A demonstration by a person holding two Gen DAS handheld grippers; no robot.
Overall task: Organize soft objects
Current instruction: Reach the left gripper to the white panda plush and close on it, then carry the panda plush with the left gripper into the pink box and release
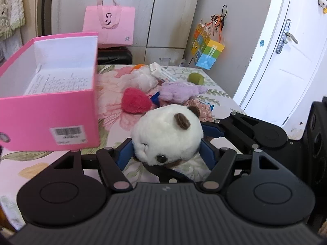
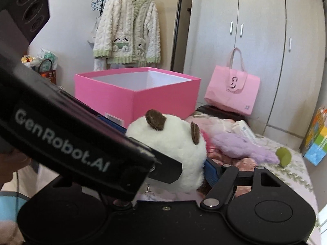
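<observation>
A white plush panda head (image 1: 167, 134) with brown ears is held between the blue pads of my left gripper (image 1: 166, 153), above the floral bed cover. My right gripper (image 1: 206, 131) comes in from the right and touches the same panda; in the right wrist view the panda (image 2: 171, 149) sits against its blue right pad (image 2: 211, 170), while the left gripper body hides the other pad. An open pink box (image 1: 51, 114) stands on the left. A red fuzzy heart (image 1: 136, 101), a purple plush (image 1: 179, 91) and a white soft bundle (image 1: 143, 78) lie behind.
A green round object (image 1: 196, 78) and a small carton (image 1: 163, 73) lie on the bed (image 1: 114, 134). A pink tote bag (image 1: 110, 24) stands on a dark case by the wardrobe. A colourful bag (image 1: 208, 51) hangs at the right near a white door (image 1: 286, 61).
</observation>
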